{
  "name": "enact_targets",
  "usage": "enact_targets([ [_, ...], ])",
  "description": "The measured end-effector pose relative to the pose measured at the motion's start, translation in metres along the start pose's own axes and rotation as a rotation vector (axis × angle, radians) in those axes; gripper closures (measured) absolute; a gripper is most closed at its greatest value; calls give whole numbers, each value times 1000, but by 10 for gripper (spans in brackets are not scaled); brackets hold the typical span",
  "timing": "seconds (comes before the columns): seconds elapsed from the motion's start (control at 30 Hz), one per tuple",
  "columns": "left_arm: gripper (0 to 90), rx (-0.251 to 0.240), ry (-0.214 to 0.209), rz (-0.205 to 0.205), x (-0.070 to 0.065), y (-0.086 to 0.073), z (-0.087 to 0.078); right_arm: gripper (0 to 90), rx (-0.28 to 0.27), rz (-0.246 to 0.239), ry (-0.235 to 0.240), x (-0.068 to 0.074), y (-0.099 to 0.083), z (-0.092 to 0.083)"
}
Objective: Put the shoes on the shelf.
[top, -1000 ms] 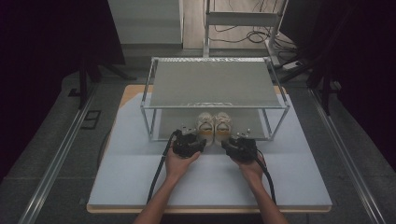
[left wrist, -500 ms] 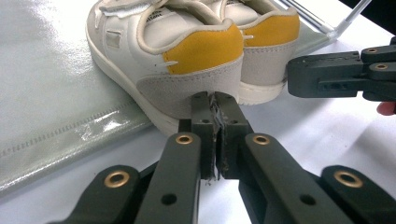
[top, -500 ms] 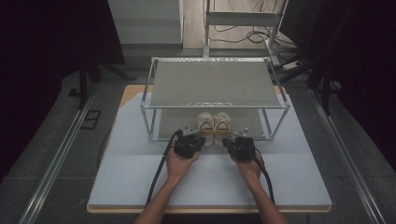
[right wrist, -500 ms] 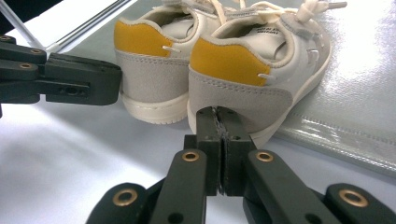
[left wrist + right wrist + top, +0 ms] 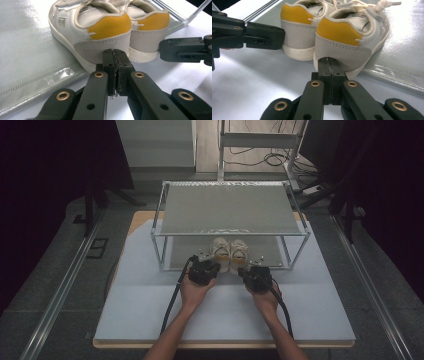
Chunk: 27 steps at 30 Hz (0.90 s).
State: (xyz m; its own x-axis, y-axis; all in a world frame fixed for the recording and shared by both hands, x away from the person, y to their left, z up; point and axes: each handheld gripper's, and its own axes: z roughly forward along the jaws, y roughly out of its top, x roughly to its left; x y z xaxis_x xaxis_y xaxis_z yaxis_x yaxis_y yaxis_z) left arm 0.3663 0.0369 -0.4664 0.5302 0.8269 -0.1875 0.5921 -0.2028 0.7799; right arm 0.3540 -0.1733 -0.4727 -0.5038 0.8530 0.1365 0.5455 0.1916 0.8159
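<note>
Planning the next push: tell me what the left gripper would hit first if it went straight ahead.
The left gripper, fingers shut, points at the grey heel of the left shoe. It would likely meet that heel first; they look very close or already touching.

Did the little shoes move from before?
No. The two shoes sit in the same spot under the front rail of the metal rack, heels toward the person, just as in the earlier high views.

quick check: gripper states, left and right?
Left gripper: jaws shut, nothing between them, tips at the heel of the left shoe.
Right gripper: jaws shut, empty, tips at the heel of the right shoe.
</note>
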Motion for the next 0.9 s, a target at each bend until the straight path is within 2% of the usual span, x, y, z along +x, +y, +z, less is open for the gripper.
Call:
enact_targets([
  [0.1,880,6,0,-3,0,2,3,898,-5,3,-23,-1,4,1],
  [0.23,878,13,1,4,-1,1,5,898,-9,6,-30,-2,5,2],
  [0.7,868,13,-2,-20,-1,3,8,898,-26,-13,-64,-2,8,5],
  [0.9,869,19,-4,-16,-1,3,9,898,-28,-21,-73,-2,8,7],
])
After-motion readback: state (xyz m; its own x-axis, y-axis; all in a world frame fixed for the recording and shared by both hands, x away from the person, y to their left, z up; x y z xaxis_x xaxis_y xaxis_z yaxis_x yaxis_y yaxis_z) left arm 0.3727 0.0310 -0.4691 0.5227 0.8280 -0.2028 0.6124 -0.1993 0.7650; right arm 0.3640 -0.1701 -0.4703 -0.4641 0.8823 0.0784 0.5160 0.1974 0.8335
